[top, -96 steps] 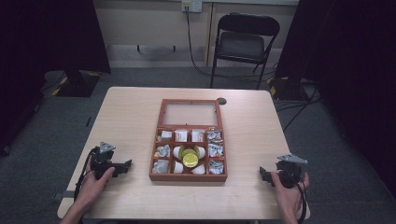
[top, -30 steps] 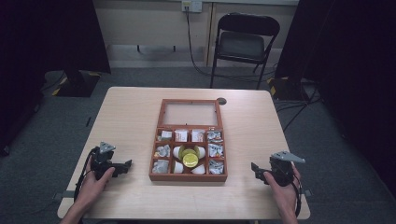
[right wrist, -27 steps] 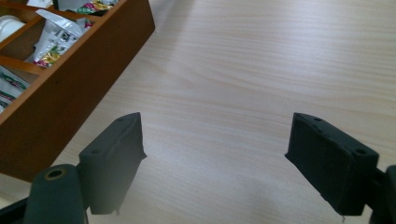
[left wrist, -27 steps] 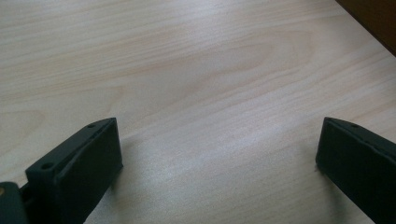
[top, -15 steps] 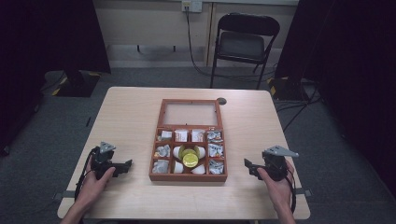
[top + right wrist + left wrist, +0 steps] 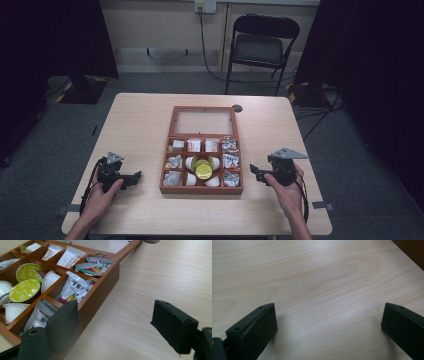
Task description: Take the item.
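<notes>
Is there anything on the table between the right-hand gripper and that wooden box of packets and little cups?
Nothing visible. The right gripper, jaws open, sits just right of the compartmented brown wooden box, with bare light wooden table between them. In the right gripper view, one jaw is already close beside the box's side wall.

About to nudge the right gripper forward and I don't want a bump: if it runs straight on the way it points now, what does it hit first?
Most likely the wooden box. The right gripper, jaws open, points at the box's near side wall, with bare table between. Height is hard to judge, so it might clear the rim.
</notes>
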### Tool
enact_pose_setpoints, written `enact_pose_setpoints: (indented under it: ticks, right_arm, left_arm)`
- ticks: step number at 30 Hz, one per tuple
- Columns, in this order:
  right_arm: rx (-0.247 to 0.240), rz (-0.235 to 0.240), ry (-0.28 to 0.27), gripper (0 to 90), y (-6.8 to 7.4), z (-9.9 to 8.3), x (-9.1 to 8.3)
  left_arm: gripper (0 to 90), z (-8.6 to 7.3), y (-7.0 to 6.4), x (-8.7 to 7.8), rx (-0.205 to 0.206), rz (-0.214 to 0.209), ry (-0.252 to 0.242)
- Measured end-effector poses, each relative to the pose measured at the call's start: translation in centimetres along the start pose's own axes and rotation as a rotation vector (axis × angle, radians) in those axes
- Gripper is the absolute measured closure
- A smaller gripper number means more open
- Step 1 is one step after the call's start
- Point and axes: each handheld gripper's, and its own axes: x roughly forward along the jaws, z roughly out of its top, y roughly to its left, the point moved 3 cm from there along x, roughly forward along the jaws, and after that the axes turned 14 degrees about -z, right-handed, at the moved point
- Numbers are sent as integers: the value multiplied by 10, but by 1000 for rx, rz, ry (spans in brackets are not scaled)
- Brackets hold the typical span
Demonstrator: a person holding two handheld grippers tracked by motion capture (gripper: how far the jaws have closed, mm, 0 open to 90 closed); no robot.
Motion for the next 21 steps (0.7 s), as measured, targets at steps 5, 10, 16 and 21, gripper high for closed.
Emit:
enact_pose_setpoints:
  ticks: [5, 10, 16, 21]
  right_arm:
    - [-3, 16, -9, 211, 7, 6, 3]
    - [-15, 30, -24, 230, 15, 17, 3]
    - [-48, 64, -23, 240, 26, 26, 6]
    - [-59, 90, -30, 244, 34, 30, 10]
  left_arm:
    - [0, 0, 0, 0, -1, 0, -1]
    - [0, 0, 0, 0, -1, 0, -1]
    - [0, 0, 0, 0, -1, 0, 0]
    - [0, 0, 0, 0, -1, 0, -1]
